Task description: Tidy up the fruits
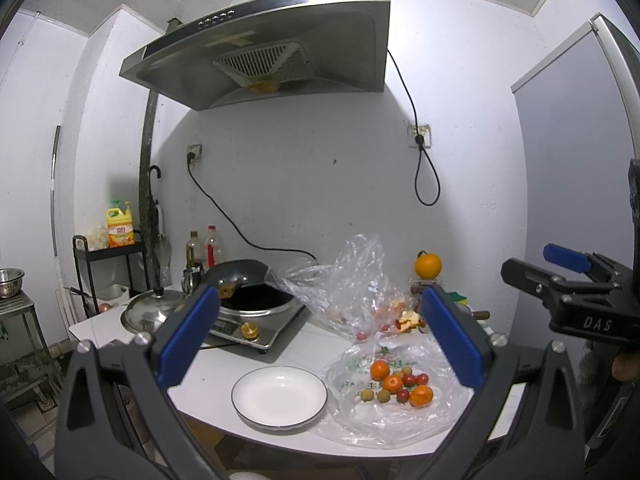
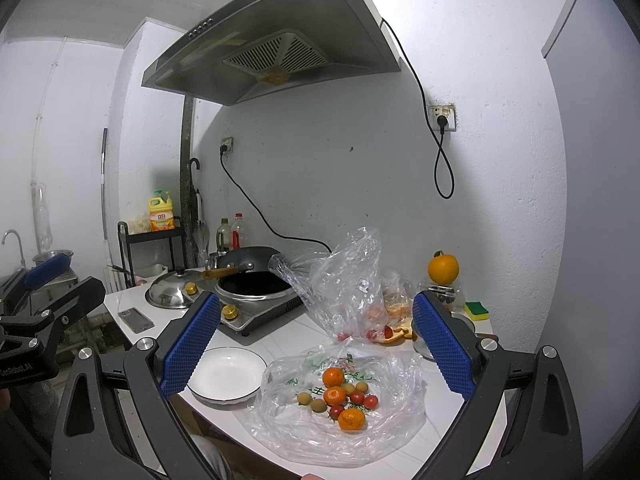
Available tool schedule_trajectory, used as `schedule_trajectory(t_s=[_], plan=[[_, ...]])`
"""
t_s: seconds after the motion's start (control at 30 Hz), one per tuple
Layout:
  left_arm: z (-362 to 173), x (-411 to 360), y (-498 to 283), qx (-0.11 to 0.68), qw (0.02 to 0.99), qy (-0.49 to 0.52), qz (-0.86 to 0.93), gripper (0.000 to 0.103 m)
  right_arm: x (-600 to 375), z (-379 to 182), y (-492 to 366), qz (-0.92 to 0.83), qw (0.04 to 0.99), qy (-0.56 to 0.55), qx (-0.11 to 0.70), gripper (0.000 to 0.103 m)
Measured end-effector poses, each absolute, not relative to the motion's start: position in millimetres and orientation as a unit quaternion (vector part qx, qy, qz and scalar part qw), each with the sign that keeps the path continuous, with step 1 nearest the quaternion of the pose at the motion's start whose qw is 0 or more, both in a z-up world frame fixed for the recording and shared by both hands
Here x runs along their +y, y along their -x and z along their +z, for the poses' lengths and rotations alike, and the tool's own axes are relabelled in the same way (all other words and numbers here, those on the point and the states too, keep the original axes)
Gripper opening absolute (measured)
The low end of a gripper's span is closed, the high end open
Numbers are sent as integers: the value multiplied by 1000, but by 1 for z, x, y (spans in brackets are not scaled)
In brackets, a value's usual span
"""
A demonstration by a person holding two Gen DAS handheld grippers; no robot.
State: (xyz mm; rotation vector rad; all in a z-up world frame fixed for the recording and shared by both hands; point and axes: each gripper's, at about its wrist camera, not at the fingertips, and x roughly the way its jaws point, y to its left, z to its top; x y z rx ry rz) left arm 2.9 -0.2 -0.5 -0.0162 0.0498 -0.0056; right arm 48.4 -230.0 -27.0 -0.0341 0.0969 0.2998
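Observation:
Small oranges (image 1: 380,370) (image 2: 333,377), red cherry tomatoes (image 1: 409,379) (image 2: 370,401) and small tan fruits (image 1: 367,394) (image 2: 319,405) lie on a flat clear plastic bag (image 1: 432,412) (image 2: 392,432) on the white counter. An empty white plate (image 1: 279,397) (image 2: 227,374) sits just left of the bag. My left gripper (image 1: 320,338) is open and empty, held above and short of the plate and fruit. My right gripper (image 2: 316,344) is open and empty, above the bag; it also shows in the left wrist view (image 1: 568,276).
A crumpled clear bag (image 1: 344,280) (image 2: 348,280) with fruit scraps stands behind. A large orange (image 1: 428,266) (image 2: 443,269) sits on a jar at the back right. An induction cooker with a wok (image 1: 256,300) (image 2: 256,284), a pot lid (image 2: 172,292) and a phone (image 2: 136,319) lie left.

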Motion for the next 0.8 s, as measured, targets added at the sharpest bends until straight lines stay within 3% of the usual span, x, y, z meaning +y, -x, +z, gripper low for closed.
schedule_trajectory(t_s=[0.8], plan=[[-1, 0, -3, 25, 1000, 8, -3, 102, -230, -27, -48, 149, 988, 17, 49, 98]])
